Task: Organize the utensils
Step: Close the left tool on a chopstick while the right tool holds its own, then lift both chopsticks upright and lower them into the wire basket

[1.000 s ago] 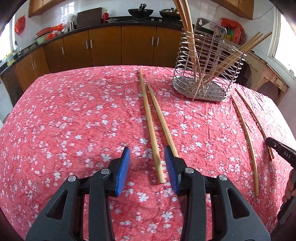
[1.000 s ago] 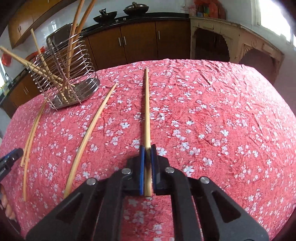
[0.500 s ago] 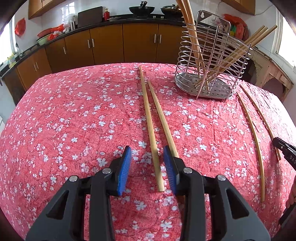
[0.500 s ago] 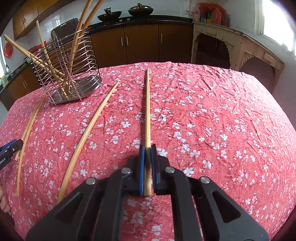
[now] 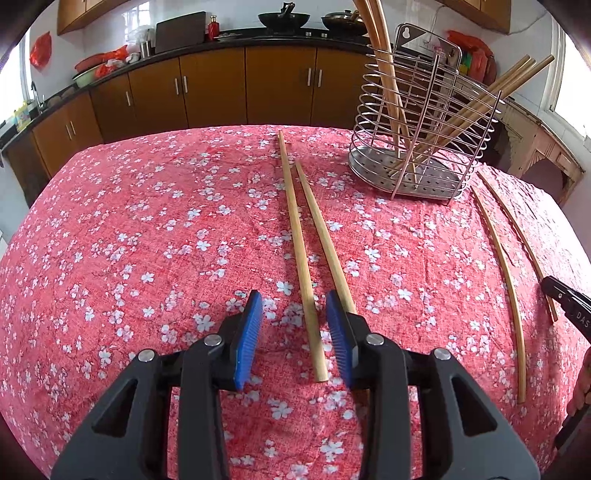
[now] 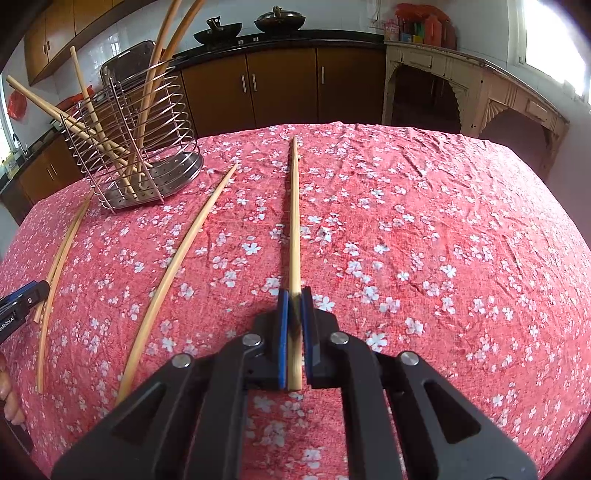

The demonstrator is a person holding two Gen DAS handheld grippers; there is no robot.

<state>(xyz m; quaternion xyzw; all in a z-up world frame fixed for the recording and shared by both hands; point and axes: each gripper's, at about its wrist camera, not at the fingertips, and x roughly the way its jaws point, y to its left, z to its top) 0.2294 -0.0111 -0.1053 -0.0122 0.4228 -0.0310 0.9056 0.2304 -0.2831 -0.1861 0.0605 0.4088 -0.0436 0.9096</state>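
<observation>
While blue-padded right claw pinches smooth wooden chopstick, wire holder beside

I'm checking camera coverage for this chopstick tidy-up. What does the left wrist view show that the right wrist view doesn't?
Only the left wrist view: the open left gripper straddling the near end of one chopstick, a second chopstick running under its right finger, and the red bags on the counter.

Only the right wrist view: the right gripper shut on a chopstick, and the pale side table.

Both: the wire holder with chopsticks standing in it, the floral tablecloth, the cabinets and woks.
</observation>
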